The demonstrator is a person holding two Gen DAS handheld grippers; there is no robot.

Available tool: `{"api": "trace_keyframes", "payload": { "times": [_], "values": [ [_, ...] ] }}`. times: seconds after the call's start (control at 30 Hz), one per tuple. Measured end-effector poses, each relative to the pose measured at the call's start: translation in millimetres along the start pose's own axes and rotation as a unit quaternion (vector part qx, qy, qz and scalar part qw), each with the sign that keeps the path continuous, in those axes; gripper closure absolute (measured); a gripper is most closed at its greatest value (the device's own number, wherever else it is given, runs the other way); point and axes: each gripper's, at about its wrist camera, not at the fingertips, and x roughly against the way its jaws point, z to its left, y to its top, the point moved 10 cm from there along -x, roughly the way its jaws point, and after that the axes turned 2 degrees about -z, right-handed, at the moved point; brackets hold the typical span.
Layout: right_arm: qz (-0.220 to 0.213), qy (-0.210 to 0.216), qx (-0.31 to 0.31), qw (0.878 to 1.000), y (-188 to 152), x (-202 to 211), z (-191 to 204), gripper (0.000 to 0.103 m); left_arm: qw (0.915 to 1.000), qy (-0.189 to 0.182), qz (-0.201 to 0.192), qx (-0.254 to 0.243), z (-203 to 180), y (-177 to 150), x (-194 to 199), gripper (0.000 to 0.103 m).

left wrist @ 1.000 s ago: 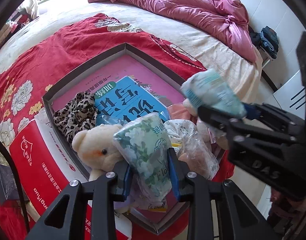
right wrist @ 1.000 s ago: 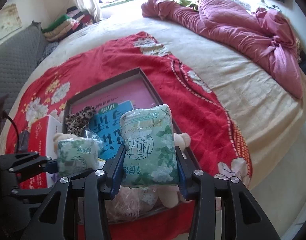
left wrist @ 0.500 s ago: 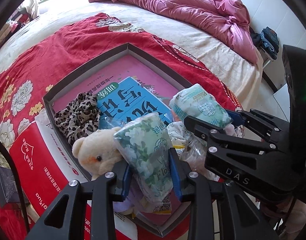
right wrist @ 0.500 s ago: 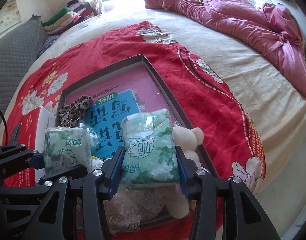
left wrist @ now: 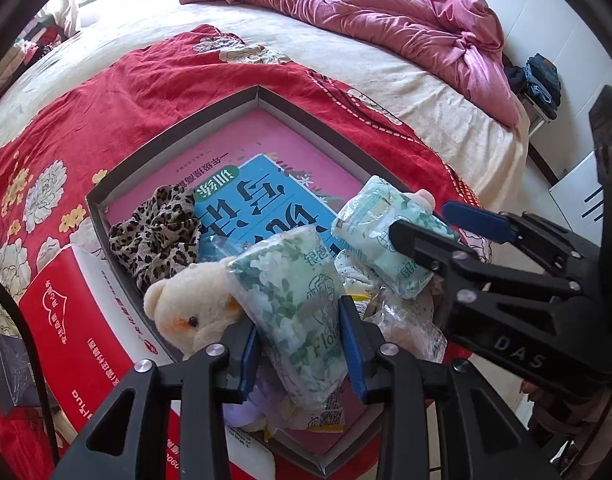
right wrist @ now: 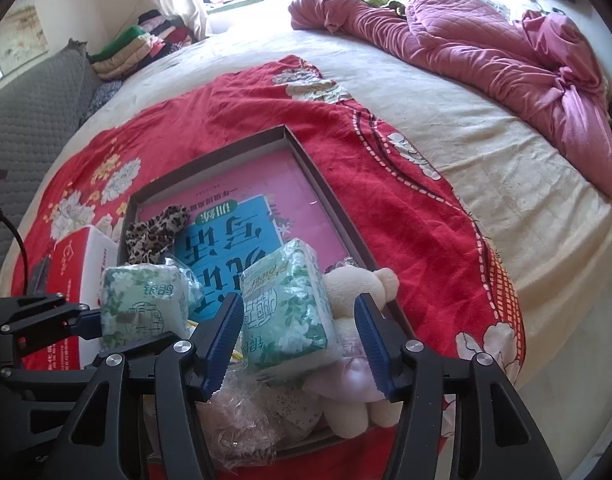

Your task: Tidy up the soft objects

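My left gripper is shut on a green floral soft pack, held just above the near end of the grey box. My right gripper stands over the box's near right part and its jaws are opening. A second green floral pack stands between its blue pads, resting on the pile, with a gap at the right pad. In the box lie a cream teddy bear, a leopard-print cloth, a blue book and crinkly plastic bags.
The box sits on a red floral cloth spread over a cream bed. A red and white carton stands against the box's left side. A pink quilt is bunched at the far right, and folded clothes are stacked far left.
The right gripper has come down with its pack onto the pile at the box's near right, and its pads have parted from the pack. The left gripper and its pack have stayed put.
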Motion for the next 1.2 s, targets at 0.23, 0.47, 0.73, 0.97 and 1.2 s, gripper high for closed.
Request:
{"api": "trace_keyframes", "payload": {
  "times": [0.23, 0.47, 0.73, 0.97, 1.2],
  "values": [
    [-0.025, -0.003, -0.015, 1.000, 8, 19, -9, 0.036, 1.0000, 0.004, 0.003, -0.005, -2, 0, -2, 0.061],
    [-0.031, -0.025, -0.032, 0.999, 7, 29, -18, 0.035, 0.9999, 0.010, 0.004, -0.010, -4, -1, -3, 0.053],
    [-0.045, -0.035, -0.049, 0.997, 1, 44, -28, 0.031, 0.9999, 0.013, -0.005, -0.004, -2, -1, 4, 0.032],
    [-0.056, -0.041, -0.056, 0.996, 2, 56, -34, 0.030, 0.9998, 0.008, -0.019, 0.004, 2, 3, 15, 0.022],
    [-0.064, -0.047, -0.053, 0.995, 4, 65, -32, 0.030, 0.9990, 0.020, -0.041, 0.002, 6, 6, 33, 0.017]
  ]
}}
